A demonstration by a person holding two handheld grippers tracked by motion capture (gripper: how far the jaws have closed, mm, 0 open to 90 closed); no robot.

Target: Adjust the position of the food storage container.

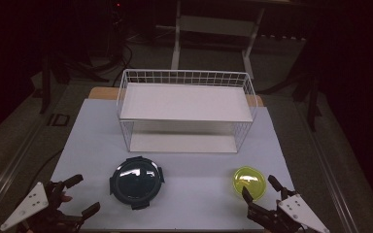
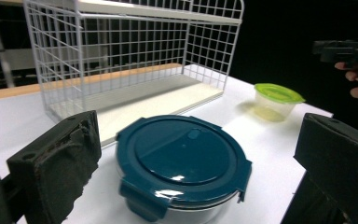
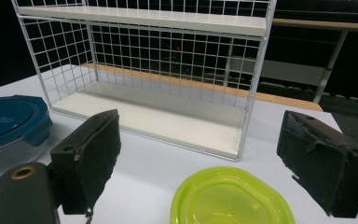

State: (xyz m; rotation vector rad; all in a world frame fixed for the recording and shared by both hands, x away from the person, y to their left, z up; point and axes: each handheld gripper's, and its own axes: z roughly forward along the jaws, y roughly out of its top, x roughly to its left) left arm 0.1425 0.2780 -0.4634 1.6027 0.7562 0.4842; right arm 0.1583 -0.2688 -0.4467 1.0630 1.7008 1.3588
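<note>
Dark room, white table (image 1: 184,189) | writing: I read none | my left gripper (image 1: 80,194) — jaws wide, holding nothing, near-left corner beside teal-lidded container (image 1: 136,181) | my right gripper (image 1: 261,190) — jaws wide, empty, just short of green-lidded container (image 1: 249,183), near-right edge | wire shelf rack (image 1: 184,109) by far edge

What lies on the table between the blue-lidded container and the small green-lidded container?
Nothing: between the blue-lidded container and the green-lidded container the high view shows bare white table.
</note>
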